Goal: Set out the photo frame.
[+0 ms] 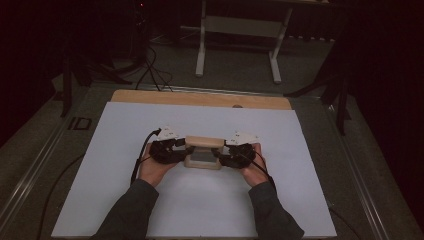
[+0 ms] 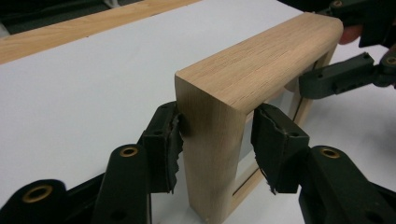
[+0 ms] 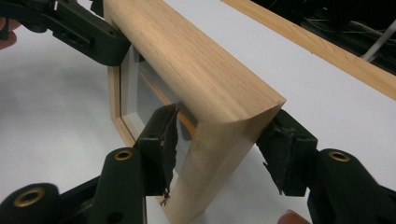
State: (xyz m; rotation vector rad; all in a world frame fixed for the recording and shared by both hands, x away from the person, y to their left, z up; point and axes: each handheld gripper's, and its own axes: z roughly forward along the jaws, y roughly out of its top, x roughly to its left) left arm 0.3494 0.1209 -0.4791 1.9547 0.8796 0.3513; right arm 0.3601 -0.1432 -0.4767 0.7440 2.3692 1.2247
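Pale wooden frame [image 2: 261, 60] between the two sets of tongs, grain running along it, sanded smooth and matt, with a glassy pane [image 3: 140, 93] set inside. The pads [image 2: 163, 144] pinching it look like rough, torn black rubber on matt black plastic arms with brass-coloured rivets. Beneath them, a smooth matt white sheet [image 1: 210, 210] over a wooden board [image 1: 150, 96].

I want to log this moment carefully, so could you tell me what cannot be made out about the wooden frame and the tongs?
- Wooden frame, high view: both ends are covered by the left tongs and right tongs.
- Left gripper view: whether the pads press the wood is unclear; one seems apart.
- Right gripper view: the frame's bottom corner is cut off by the edge.
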